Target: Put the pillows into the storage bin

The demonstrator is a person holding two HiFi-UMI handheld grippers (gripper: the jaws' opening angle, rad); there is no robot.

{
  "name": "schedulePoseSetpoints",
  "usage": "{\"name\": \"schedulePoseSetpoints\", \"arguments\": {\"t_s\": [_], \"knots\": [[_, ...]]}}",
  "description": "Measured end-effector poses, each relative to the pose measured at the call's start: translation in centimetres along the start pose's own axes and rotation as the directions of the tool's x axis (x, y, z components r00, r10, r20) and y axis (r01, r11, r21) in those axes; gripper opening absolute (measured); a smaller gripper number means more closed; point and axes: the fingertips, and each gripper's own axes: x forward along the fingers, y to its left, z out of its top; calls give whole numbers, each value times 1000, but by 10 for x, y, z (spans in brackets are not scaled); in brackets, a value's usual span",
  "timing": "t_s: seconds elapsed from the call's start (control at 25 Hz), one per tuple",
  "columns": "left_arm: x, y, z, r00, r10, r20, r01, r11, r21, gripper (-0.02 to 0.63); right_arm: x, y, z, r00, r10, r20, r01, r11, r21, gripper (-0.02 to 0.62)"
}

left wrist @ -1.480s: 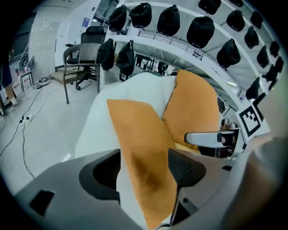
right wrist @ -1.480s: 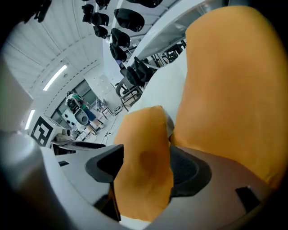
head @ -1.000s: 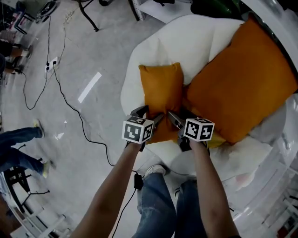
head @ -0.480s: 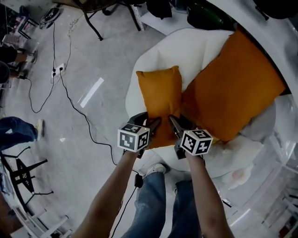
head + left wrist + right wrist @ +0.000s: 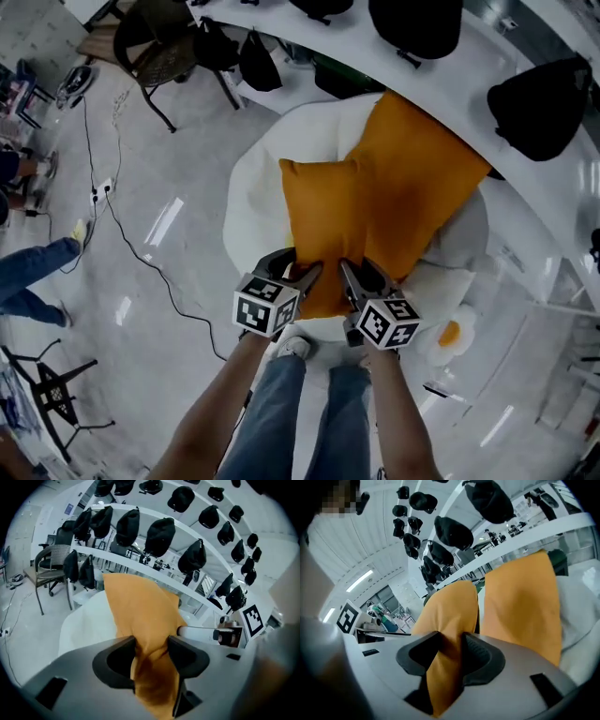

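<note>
Pillow (small, orange) (image 5: 323, 211) is over white seat (image 5: 253, 187), right side against bigger orange pillow (image 5: 417, 169). L gripper (image 5: 298, 274) & R gripper (image 5: 354, 278): jaws of both clenched on small pillow's near edge.

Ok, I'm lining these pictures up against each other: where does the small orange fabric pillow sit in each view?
Head view: small orange fabric pillow at centre, left of the larger orange pillow.
Left gripper view: centre, pinched between the jaws.
Right gripper view: centre-left, pinched between the jaws.
Shared landmark: the curved row of black hanging items.
</note>
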Motion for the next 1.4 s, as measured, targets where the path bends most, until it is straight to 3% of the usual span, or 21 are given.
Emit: {"name": "schedulePoseSetpoints", "arguments": {"t_s": [0.24, 0.48, 0.8, 1.04, 1.4], "knots": [[70, -107, 14, 994, -100, -43, 103, 992, 72, 235, -87, -91, 28, 992, -103, 79, 101, 995, 24, 164], [133, -224, 9, 972, -204, -115, 221, 963, 157, 235, -188, -178, 35, 960, -230, 157, 214, 970, 111, 164], [207, -383, -43, 900, -347, -263, 409, 881, 239, 233, -333, -285, -2, 871, -441, 216, 383, 886, 263, 166], [260, -495, -93, 844, -409, -347, 506, 821, 264, 233, -434, -363, -39, 804, -553, 219, 464, 814, 350, 167], [309, -585, -145, 795, -435, -423, 572, 771, 280, 235, -513, -434, -79, 746, -631, 213, 513, 749, 420, 170]]}}
